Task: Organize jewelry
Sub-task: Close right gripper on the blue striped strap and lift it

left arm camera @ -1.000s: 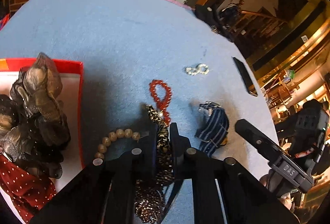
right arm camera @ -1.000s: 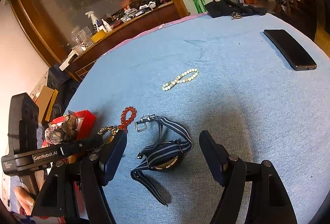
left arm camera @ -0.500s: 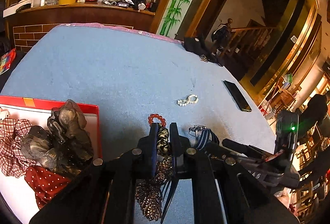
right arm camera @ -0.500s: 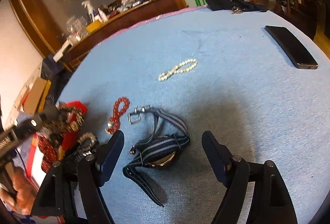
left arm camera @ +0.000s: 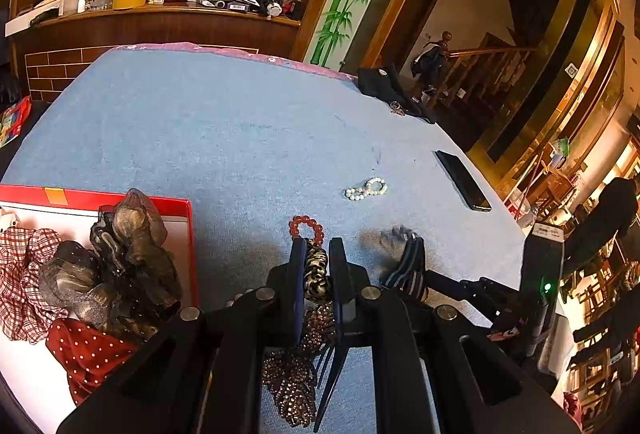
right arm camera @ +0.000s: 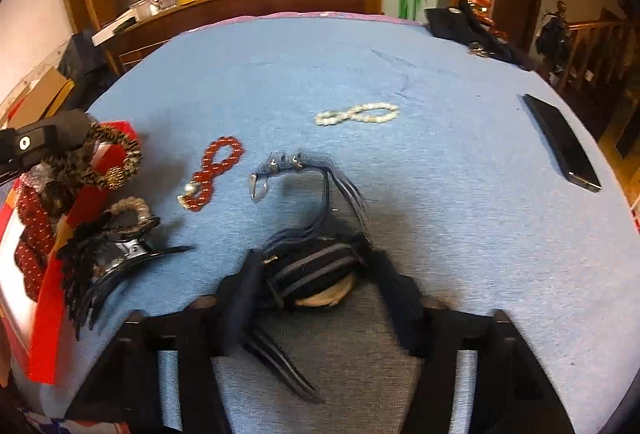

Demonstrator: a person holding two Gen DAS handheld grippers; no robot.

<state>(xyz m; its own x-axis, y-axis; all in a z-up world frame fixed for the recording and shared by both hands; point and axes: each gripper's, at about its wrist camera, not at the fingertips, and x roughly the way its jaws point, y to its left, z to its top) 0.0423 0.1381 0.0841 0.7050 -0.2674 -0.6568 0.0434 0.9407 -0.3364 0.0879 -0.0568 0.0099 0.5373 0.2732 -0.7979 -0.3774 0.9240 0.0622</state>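
Left gripper (left arm camera: 317, 276): clamped on leopard scrunchie (left arm camera: 316, 274), newly lifted toward red box (left arm camera: 188, 234) at 9 o'clock; right gripper (right arm camera: 320, 298): now closing round striped watch (right arm camera: 316, 272), grasp imminent.

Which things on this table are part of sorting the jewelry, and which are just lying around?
Job: leopard scrunchie, red bead bracelet, pearl bracelet, striped-strap watch, red box.
Lying about: phone, dark cloth with keys.
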